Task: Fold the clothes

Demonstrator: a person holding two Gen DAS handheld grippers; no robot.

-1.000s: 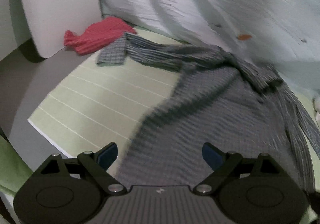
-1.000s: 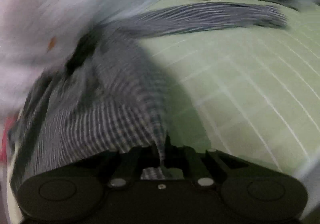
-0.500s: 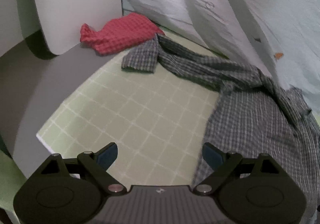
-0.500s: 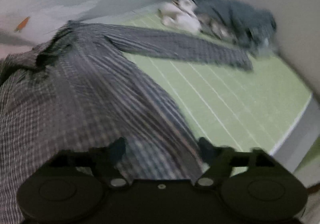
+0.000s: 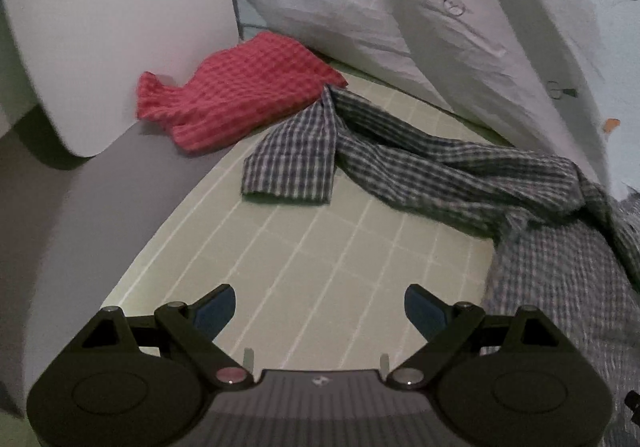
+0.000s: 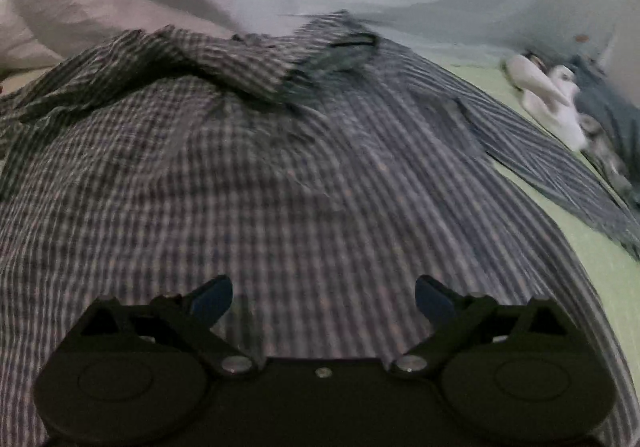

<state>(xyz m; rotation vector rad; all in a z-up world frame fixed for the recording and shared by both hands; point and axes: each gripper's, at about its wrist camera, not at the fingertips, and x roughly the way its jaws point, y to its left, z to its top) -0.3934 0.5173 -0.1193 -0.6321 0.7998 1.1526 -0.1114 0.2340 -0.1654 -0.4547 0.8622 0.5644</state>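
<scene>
The grey and white checked cotton shirt point(image 6: 280, 175) lies spread out on the light green bed sheet with white grid lines point(image 5: 320, 271). Its body is mostly flat, with the collar up near the pale bedding. One long sleeve point(image 5: 420, 167) runs out to the side, and its cuff end lies just beside a red checked cloth point(image 5: 236, 95). The other sleeve point(image 6: 560, 175) runs out toward a heap of white and blue clothes point(image 6: 568, 103).

I think you are only at the start. The shirt looks laid out, but no fold is made yet. Both sleeves need to come in over the body, and then the body needs folding.

Your left tool point(image 5: 320, 311) has its jaws spread wide with nothing between them. It hangs over bare sheet, and the shirt's edge is off to one side of it. Your right tool point(image 6: 323, 299) is over the shirt's body. Its jaws are opening, and they pinch nothing.

A second ago your right tool was pressed together on a bit of the shirt's edge. Now it has let go. Your left tool was over the shirt's body then. Now it has slid off toward the sleeve and the red cloth, and its jaws are as wide as before.
</scene>
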